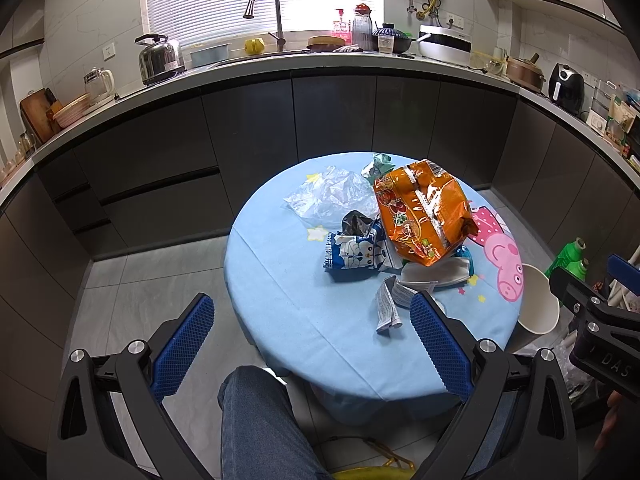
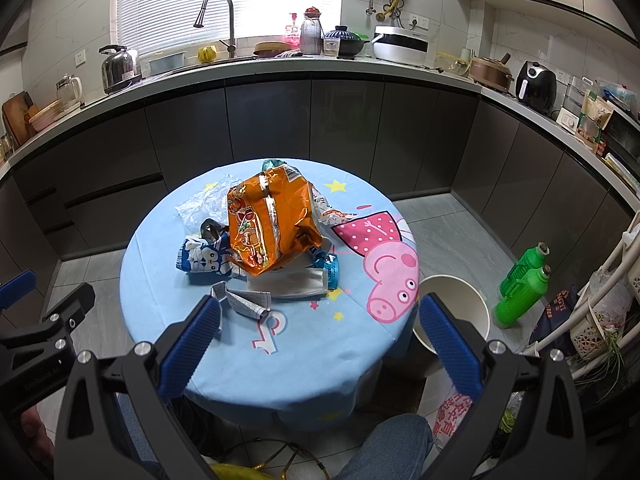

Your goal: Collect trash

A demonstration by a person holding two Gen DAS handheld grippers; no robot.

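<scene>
Right wrist view gives me the white round waste bin [image 2: 456,308] standing on the grey floor just beside the table's right edge; what I can see of its inside looks bare. Trash sits in a heap at the middle of the round table with the light blue cartoon-pig cloth [image 2: 304,360]. On top is a large orange foil snack bag [image 2: 268,220], its long axis running from the far side toward me, leaning left. At its left lies a blue and white crumpled wrapper [image 2: 204,260], behind that a clear plastic bag [image 2: 204,204], and nearest me a folded printed paper slip [image 2: 244,300] lying crosswise.

My right gripper [image 2: 320,332] is spread wide with nothing between its blue pads, above the table's near edge. My left gripper [image 1: 312,336] is equally wide and empty, at the near left rim. Bare cloth lies along the whole near side, and open floor to the left.
</scene>
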